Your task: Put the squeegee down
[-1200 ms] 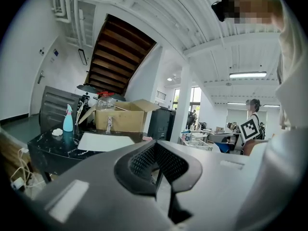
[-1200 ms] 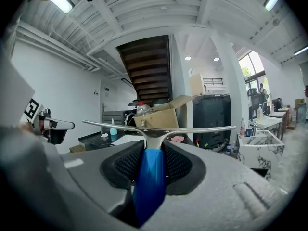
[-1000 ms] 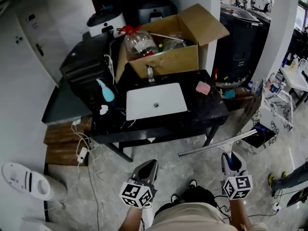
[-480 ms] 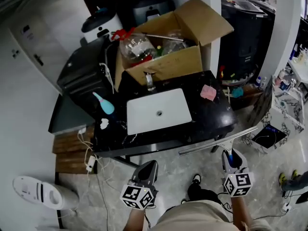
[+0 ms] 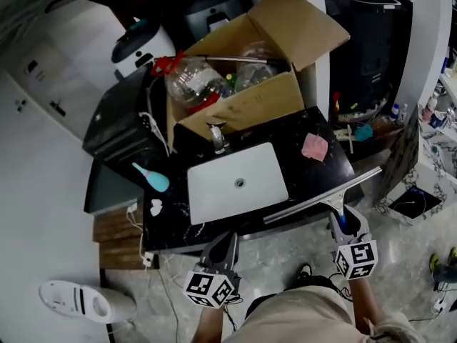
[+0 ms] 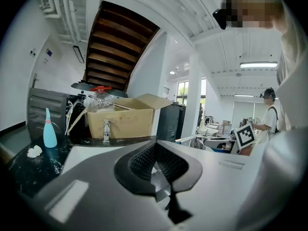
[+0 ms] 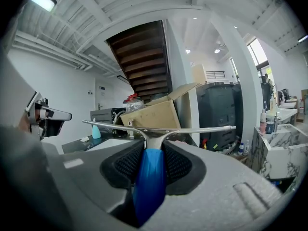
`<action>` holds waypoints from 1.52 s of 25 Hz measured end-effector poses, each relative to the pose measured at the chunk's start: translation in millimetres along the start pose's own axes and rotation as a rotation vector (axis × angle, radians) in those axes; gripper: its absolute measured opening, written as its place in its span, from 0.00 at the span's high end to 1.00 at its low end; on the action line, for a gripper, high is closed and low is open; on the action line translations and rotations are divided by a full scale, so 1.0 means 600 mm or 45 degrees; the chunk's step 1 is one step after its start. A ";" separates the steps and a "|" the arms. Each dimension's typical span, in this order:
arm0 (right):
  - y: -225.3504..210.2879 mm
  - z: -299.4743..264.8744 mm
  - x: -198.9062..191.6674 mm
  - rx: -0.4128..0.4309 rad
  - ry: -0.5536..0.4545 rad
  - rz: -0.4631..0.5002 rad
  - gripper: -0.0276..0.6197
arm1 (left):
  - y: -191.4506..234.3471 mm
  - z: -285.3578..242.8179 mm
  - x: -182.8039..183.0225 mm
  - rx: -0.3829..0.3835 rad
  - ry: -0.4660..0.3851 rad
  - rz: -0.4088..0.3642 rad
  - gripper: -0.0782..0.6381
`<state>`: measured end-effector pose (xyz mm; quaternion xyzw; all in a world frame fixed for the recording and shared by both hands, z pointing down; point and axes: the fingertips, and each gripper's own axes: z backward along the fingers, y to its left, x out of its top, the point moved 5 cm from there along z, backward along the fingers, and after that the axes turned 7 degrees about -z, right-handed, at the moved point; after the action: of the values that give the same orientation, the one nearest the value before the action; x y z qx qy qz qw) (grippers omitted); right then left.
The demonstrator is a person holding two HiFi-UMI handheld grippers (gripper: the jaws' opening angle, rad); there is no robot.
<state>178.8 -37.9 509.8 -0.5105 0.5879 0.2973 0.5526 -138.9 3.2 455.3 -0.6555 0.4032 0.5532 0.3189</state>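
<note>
In the head view, my right gripper (image 5: 345,224) pinches the squeegee (image 5: 321,197) by its blue handle. The long blade hangs just in front of the white sink (image 5: 214,191), toward its right side. My left gripper (image 5: 223,245) is in front of the sink too. A cardboard box (image 5: 250,106) stands behind the sink, and a pink sponge (image 5: 314,147) lies to its right. The only print I can make out is black-and-white squares on my marker cube (image 5: 355,259).

The left gripper view shows its black pads pressed together with nothing between them. Only here and in the right gripper view do I see brown stairs (image 6: 115,47) high behind the sink.

In the right gripper view the pads squeeze the blue handle, and the silver blade lies level, held up in the air.
</note>
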 end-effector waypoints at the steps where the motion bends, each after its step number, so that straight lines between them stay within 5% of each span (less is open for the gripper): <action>1: -0.007 -0.012 -0.001 -0.003 0.010 -0.005 0.76 | 0.002 -0.012 0.003 -0.005 -0.003 0.000 0.87; 14: -0.031 -0.139 -0.012 -0.117 0.112 -0.013 0.76 | 0.106 -0.127 -0.012 -0.073 0.074 0.093 0.87; 28: -0.019 -0.238 0.033 -0.364 0.115 -0.019 0.76 | 0.254 -0.257 0.042 -0.286 -0.045 0.075 0.87; 38: -0.071 -0.284 -0.037 -0.397 0.309 -0.083 0.76 | 0.270 -0.274 0.039 -0.227 0.021 0.100 0.87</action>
<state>156.6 -200.4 576.5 -0.6407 0.5803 0.3029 0.4012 -203.1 -219.3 467.0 -0.6695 0.3803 0.5936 0.2342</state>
